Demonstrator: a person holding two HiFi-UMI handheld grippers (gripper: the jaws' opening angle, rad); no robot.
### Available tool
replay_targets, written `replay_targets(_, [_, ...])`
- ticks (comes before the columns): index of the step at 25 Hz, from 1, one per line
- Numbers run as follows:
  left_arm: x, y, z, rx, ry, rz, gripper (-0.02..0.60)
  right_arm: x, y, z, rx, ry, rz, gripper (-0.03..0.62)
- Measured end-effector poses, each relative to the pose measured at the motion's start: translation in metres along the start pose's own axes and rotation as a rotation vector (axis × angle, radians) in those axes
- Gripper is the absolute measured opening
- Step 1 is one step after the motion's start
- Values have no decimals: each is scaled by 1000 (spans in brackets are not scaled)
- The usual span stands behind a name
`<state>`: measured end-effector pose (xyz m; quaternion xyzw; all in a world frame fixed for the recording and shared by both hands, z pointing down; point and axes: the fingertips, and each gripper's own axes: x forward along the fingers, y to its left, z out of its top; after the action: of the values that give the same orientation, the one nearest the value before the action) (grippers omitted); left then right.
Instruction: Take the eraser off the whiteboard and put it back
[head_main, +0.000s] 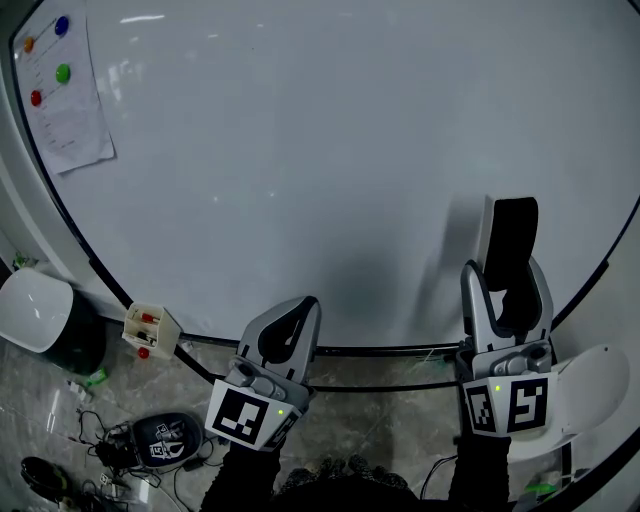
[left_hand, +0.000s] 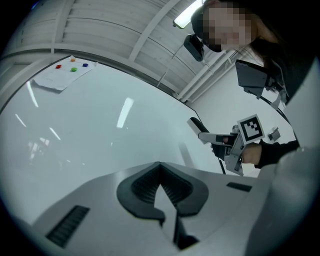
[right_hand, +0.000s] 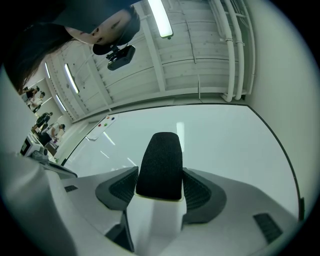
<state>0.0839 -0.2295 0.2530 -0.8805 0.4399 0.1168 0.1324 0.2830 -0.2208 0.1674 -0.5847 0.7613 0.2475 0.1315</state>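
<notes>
Near the whiteboard's (head_main: 300, 150) lower right edge, my right claw (head_main: 505, 270) is clamped on the eraser (head_main: 512, 235), which looks to be just clear of the surface. My left claw (head_main: 298, 312) is pressed together, empty. Taking off seems done; next I should set the eraser flat against the board, then let go.

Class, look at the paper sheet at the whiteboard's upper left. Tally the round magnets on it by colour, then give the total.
Blue magnet: 1
Orange magnet: 1
Green magnet: 1
Red magnet: 1
Total: 4
</notes>
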Motion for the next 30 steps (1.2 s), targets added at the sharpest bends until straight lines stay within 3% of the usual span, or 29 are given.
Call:
replay_targets(6, [-4, 5, -3, 3, 13, 25, 5, 0, 3, 0, -3, 4, 2, 279])
replay_targets(10, [-7, 8, 5, -35, -28, 31, 6, 0, 4, 0, 0, 7, 4, 279])
replay_targets(18, [-18, 16, 5, -21, -9, 83, 6, 1, 10, 4, -1, 2, 29, 279])
replay_targets(26, [-46, 29, 3, -1, 22, 213, 6, 15, 35, -9, 45, -14, 141, 279])
replay_targets(30, [-76, 37, 2, 32, 76, 294, 6, 26, 62, -12, 82, -27, 221, 279])
